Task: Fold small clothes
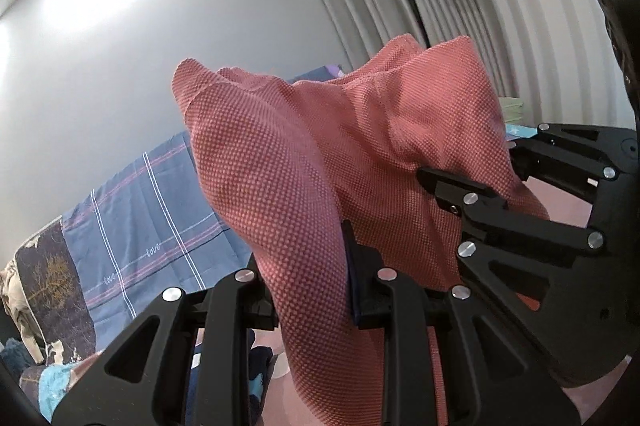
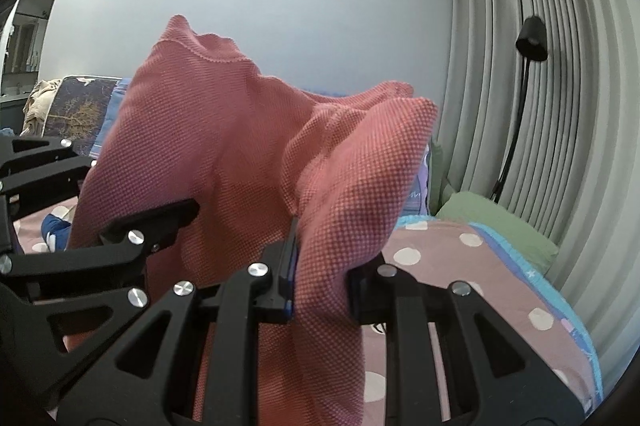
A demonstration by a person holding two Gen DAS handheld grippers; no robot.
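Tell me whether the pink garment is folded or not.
Not folded: the pink waffle-knit garment hangs bunched, lifted between the left gripper and right gripper.

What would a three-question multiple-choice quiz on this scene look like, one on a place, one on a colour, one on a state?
1. Where does the black floor lamp stand?
A. before the grey curtain
B. on the bed
C. beside a door

2. What colour is the held garment?
A. green
B. coral pink
C. white

3. How is the garment held?
A. lying flat, untouched
B. by one tool
C. raised, pinched by both tools

Answers:
1 A: the floor lamp stands against the curtain.
2 B: the garment is coral pink.
3 C: the left tool and right tool each clamp it.
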